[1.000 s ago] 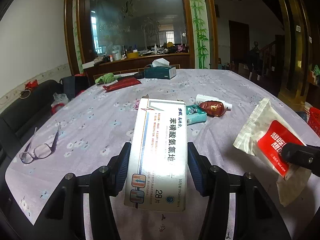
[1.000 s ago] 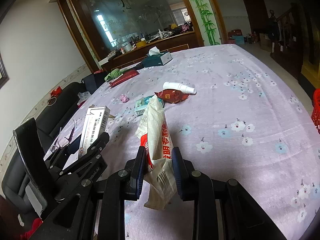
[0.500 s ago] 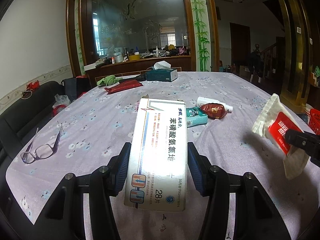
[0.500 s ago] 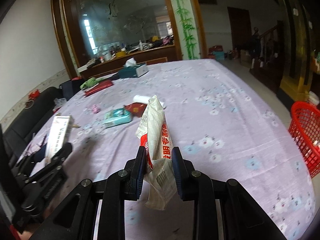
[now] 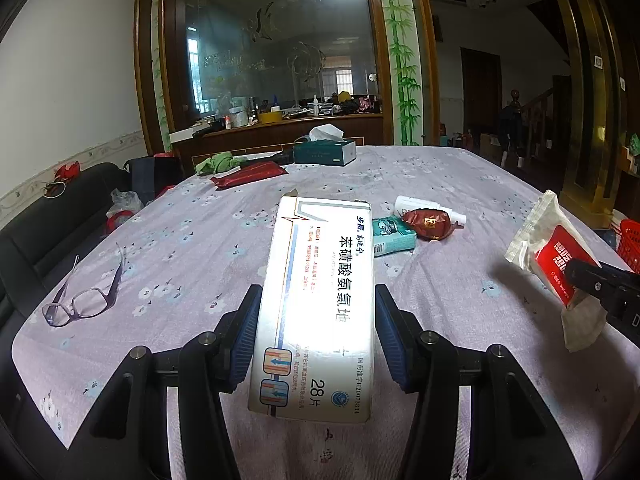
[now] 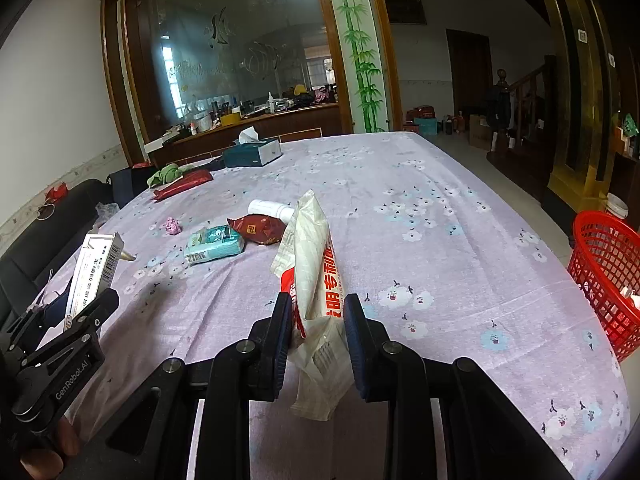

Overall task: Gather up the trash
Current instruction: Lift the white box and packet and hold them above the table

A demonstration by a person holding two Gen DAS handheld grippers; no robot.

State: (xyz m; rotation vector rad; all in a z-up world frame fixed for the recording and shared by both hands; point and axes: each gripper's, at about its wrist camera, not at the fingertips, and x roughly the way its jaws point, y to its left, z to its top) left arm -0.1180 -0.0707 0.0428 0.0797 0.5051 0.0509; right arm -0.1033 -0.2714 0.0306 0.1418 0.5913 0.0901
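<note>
Now | left gripper (image 5: 315,322): box (image 5: 316,304) "28片" | side plate: "GenRobot.AI"

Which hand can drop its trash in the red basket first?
Probably the right. The right gripper holds the wrapper, and the red basket stands just off the table's right edge beside it. The left gripper, holding the box, is farther away.

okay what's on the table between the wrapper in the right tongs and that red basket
Nothing: the right wrist view shows only bare flowered tablecloth between the wrapper and the red basket.
</note>
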